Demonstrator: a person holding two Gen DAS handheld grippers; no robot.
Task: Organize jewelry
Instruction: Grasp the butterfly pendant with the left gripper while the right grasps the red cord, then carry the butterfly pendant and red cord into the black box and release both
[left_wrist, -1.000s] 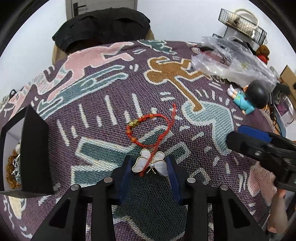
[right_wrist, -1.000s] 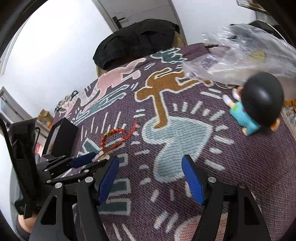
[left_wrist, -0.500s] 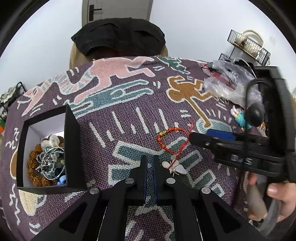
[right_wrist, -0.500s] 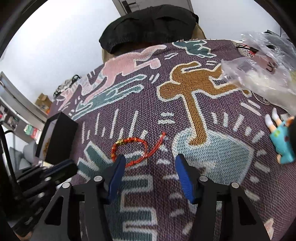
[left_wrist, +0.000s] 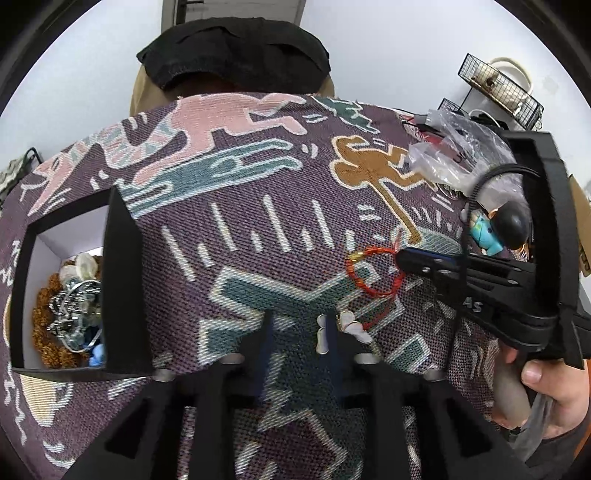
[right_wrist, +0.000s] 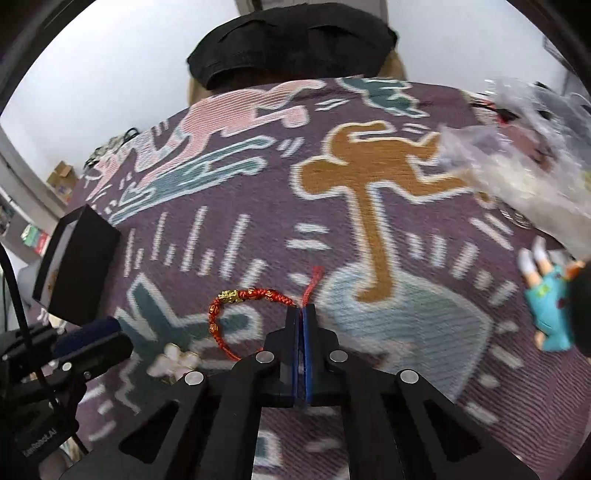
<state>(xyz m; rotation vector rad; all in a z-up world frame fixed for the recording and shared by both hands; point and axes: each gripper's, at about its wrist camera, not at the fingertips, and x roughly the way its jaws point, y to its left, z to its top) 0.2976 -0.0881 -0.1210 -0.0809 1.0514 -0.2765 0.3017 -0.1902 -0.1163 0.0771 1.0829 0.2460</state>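
A red cord bracelet (left_wrist: 373, 273) with gold beads lies on the patterned cloth; it also shows in the right wrist view (right_wrist: 240, 314). My right gripper (right_wrist: 303, 314) is shut on the bracelet's cord at its right side. A white butterfly brooch (left_wrist: 347, 325) lies by my left gripper (left_wrist: 299, 328), against its right finger. My left gripper is open and holds nothing. The brooch shows blurred in the right wrist view (right_wrist: 173, 363). A black jewelry box (left_wrist: 74, 295) with a white inside stands at the left and holds several pieces.
A toy figure (left_wrist: 495, 229) in blue lies at the right, with clear plastic bags (left_wrist: 454, 147) behind it. A black cushion (left_wrist: 232, 55) sits at the far table edge. A wire basket (left_wrist: 498, 88) hangs on the wall.
My left gripper shut beside the brooch, then opened again with the brooch at its right finger. My right gripper moved in to the bracelet and shut on its cord.
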